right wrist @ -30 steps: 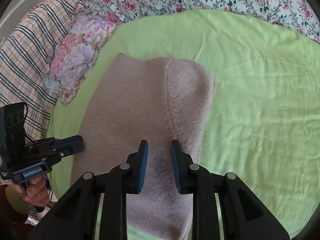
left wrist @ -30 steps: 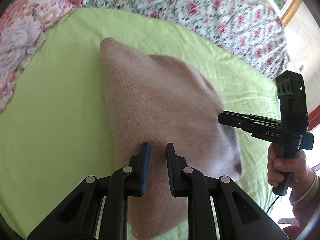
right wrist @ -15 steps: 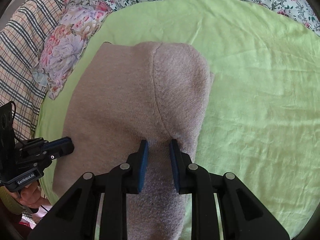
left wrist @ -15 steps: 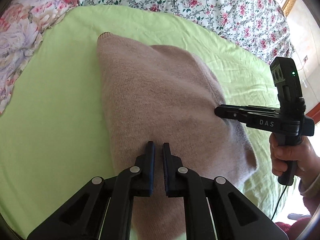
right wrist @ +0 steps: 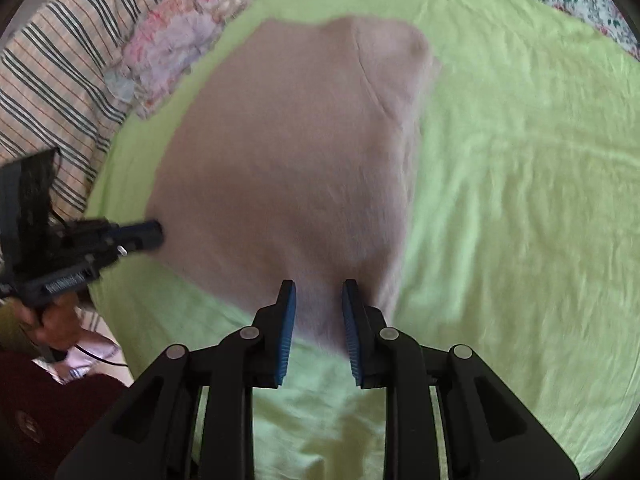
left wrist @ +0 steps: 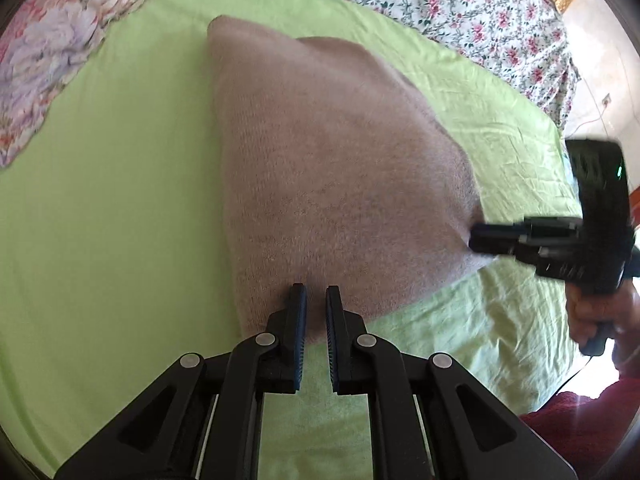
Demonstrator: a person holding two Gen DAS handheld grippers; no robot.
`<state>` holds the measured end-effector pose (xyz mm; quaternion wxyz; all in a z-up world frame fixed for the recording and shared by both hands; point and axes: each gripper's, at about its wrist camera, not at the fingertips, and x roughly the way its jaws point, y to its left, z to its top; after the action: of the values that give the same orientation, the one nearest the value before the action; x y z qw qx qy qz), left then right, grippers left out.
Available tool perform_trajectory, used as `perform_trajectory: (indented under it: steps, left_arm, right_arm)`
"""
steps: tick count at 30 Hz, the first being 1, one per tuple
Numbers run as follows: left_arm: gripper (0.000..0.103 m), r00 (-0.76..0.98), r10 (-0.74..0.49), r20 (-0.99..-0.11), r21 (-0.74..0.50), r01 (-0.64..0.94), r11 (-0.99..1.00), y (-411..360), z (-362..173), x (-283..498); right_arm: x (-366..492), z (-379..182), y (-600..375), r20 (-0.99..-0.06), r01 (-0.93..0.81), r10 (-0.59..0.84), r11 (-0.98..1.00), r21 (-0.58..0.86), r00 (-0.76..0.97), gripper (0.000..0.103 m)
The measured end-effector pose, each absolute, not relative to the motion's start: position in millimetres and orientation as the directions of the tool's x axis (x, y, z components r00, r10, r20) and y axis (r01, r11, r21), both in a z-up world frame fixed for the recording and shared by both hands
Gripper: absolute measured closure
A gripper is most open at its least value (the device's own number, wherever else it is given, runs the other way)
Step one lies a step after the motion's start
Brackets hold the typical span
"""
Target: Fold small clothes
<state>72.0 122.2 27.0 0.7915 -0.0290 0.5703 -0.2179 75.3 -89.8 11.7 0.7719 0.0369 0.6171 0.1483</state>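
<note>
Both our grippers, left (left wrist: 316, 300) and right (right wrist: 318, 300), clenched on the beige knitted garment's (left wrist: 332, 168) near hem, have carried it further across the green sheet (left wrist: 100, 200); fold progressing.

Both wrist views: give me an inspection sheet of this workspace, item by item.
Surface: wrinkled lime-green sheet spread over the bed.
Job's things: beige knitted garment, folded, near edge lifted off the sheet.
Clutter: nothing seen on the green sheet.
Grippers: left claw shut on the garment's near edge; right claw also pinching that edge, thicker bunch between its blue pads.
Cables: black cable trailing below the left handle.
Surroundings: rose-print floral bedspread behind; striped checked blanket and pastel floral cloth to one side; person's dark red sleeve.
</note>
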Motion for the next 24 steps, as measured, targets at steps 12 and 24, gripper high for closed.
perform_trajectory:
  steps: [12, 24]
  left_arm:
    - [0.094, 0.233, -0.358, -0.904, -0.279, 0.312, 0.908, 115.7, 13.8, 67.7]
    - [0.073, 0.269, -0.337, -0.902, -0.239, 0.338, 0.91, 125.5, 42.0, 49.7]
  right_arm:
    - [78.5, 3.2, -96.2, -0.941, -0.155, 0.262, 0.96, 0.232, 0.213, 0.08]
    - [59.4, 28.0, -120.8, -0.953, -0.088, 0.207, 0.978, 0.192, 0.221, 0.077]
